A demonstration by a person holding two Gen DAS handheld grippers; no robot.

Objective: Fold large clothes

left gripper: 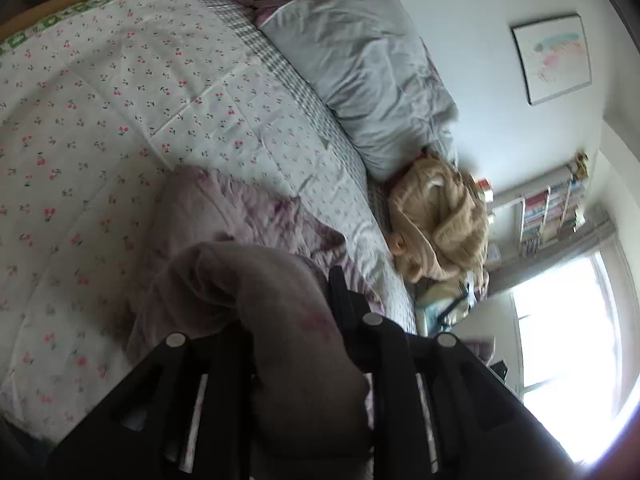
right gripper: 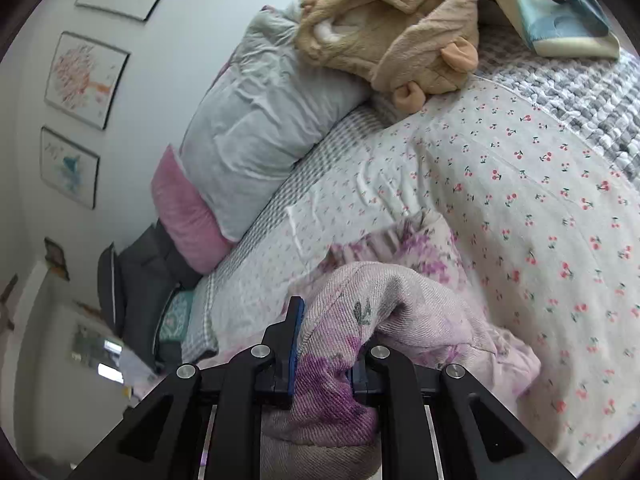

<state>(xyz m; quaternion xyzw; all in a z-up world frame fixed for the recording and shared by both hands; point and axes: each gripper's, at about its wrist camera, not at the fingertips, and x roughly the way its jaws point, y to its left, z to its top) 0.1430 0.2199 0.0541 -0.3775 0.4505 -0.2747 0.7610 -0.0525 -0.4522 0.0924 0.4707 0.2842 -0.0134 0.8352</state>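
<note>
Plainly two claws, left claw (left gripper: pixel 296 344) and right claw (right gripper: pixel 324 364), one garment (right gripper: pixel 400 300).

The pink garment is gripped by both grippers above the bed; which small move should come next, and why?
Probably carry both ends forward and lay them down: the left gripper and right gripper each pinch the floral garment, bunched above the cherry-print bedspread.

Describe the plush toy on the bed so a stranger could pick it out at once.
Start at the bed with the cherry-print quilt. Follow the grey pillow along the wall to its end. The plush toy slumps there: tan, furry, with floppy ears, unlike the smooth pillow and the canvas bag beside it.
</note>
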